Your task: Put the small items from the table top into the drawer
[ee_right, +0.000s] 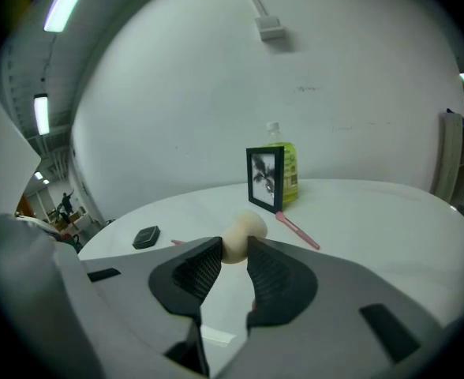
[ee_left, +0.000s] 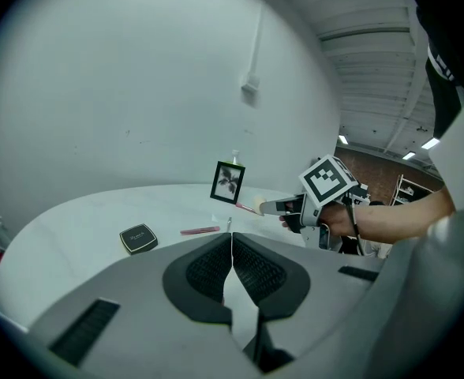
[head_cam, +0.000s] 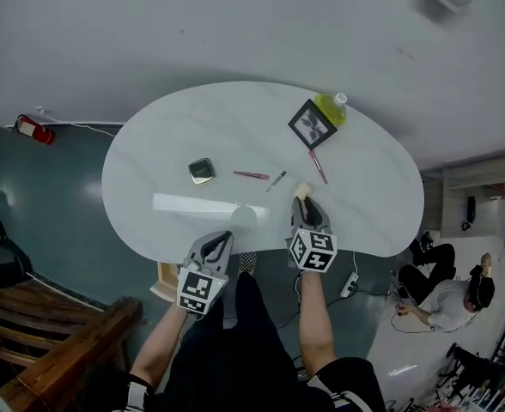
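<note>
Cream makeup sponge (ee_right: 245, 232) pinched between right gripper (ee_right: 233, 251) jaws, held above white table (head_cam: 373, 187) near front edge. Left gripper (ee_left: 231, 242) closed, empty. Step judged: pick made, transfer pending. Next: find drawer, not plainly visible. Compact (head_cam: 202, 171), pink pencil (head_cam: 251, 175) still on table.

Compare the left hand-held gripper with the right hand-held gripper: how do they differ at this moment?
The left hand-held gripper has its jaws together with nothing between them, while the right hand-held gripper is clamped on a cream sponge. In the head view, the left one sits back at the near edge of the table, while the right one reaches further in over the table top. Both have the same grey build.
</note>
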Action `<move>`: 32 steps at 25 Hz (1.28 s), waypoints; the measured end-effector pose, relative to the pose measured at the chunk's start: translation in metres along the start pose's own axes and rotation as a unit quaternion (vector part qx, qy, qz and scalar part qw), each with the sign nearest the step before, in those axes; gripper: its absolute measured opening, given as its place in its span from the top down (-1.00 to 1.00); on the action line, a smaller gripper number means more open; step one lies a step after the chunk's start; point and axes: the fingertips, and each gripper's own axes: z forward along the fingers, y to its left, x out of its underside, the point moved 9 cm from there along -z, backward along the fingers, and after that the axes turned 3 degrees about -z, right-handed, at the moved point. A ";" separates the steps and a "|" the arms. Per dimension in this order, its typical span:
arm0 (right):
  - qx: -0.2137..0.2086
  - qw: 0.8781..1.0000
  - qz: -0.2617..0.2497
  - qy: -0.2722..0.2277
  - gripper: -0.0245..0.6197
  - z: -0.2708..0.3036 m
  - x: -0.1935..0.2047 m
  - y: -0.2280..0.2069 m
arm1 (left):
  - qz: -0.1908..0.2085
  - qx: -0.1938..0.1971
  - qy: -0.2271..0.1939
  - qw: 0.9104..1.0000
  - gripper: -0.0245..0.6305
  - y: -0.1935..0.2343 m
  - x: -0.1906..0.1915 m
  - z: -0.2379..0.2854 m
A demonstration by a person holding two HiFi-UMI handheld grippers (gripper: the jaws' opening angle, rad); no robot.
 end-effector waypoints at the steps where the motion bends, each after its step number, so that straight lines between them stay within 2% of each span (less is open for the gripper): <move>1: -0.006 1.000 -0.004 -0.005 0.55 -0.008 -0.002 0.008 | 0.001 -0.001 -0.003 1.000 0.86 0.000 -0.001 -0.006; 8: -0.062 0.996 -0.054 -0.036 0.55 -0.065 -0.011 0.073 | 0.005 -0.020 -0.026 0.999 0.86 0.004 -0.002 -0.047; 17: -0.167 0.977 -0.128 -0.048 0.55 -0.109 0.005 0.173 | -0.010 -0.067 -0.041 0.997 0.86 0.019 0.022 -0.114; 26: -0.270 0.946 -0.179 -0.029 0.55 -0.121 0.035 0.269 | -0.042 -0.135 -0.049 0.989 0.86 0.048 0.059 -0.191; 32: -0.329 0.921 -0.209 -0.007 0.55 -0.111 0.054 0.319 | -0.075 -0.181 -0.050 0.979 0.86 0.069 0.093 -0.230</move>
